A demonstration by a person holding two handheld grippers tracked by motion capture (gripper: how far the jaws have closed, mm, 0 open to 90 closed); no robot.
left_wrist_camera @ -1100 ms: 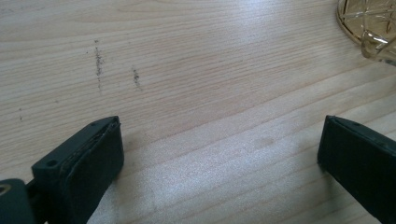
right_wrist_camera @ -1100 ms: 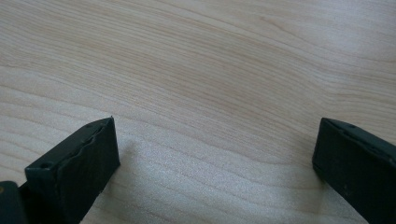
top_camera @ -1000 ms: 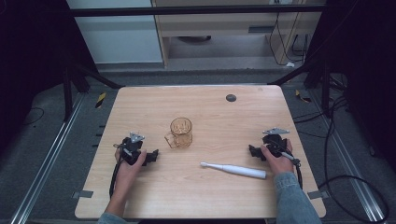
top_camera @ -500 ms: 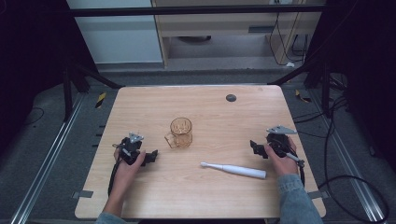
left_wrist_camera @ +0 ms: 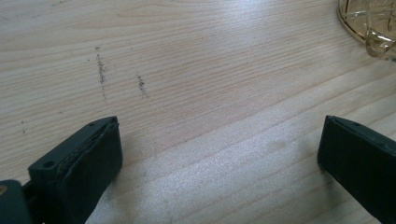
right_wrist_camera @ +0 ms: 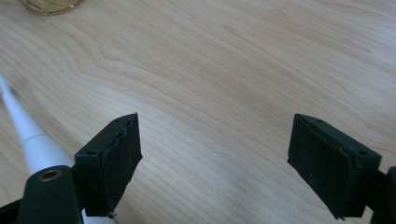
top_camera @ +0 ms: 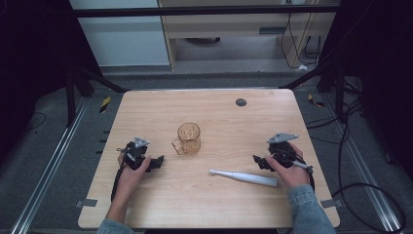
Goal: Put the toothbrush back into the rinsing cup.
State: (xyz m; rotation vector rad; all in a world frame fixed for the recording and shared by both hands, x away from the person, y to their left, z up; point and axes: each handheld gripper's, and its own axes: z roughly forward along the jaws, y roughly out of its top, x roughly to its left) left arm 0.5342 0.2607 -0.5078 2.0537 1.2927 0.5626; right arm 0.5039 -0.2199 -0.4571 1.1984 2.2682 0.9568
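An amber glass mug (top_camera: 189, 138) stands upright near the middle of the wooden table (top_camera: 219, 112), handle toward the left. A white electric toothbrush (top_camera: 243, 176) lies flat to its right front. My left gripper (top_camera: 157, 163) rests left of the mug, jaws wide apart over bare wood (left_wrist_camera: 219, 140), with the mug's rim (left_wrist_camera: 373, 23) at the upper right of its view. My right gripper (top_camera: 257, 162) hovers just above the toothbrush's thick end, open. Its jaws (right_wrist_camera: 217, 130) have just been closing a little, with nothing between them. The toothbrush (right_wrist_camera: 28, 135) lies beside the left jaw.
A small dark round mark (top_camera: 240, 102) sits near the table's far edge. Metal rails and cables (top_camera: 370, 190) run along the floor on both sides of the table. Black frame legs stand at the far corners.
The right hand has lifted its gripper slightly off the table beside the toothbrush. The left hand, mug and toothbrush have stayed put.
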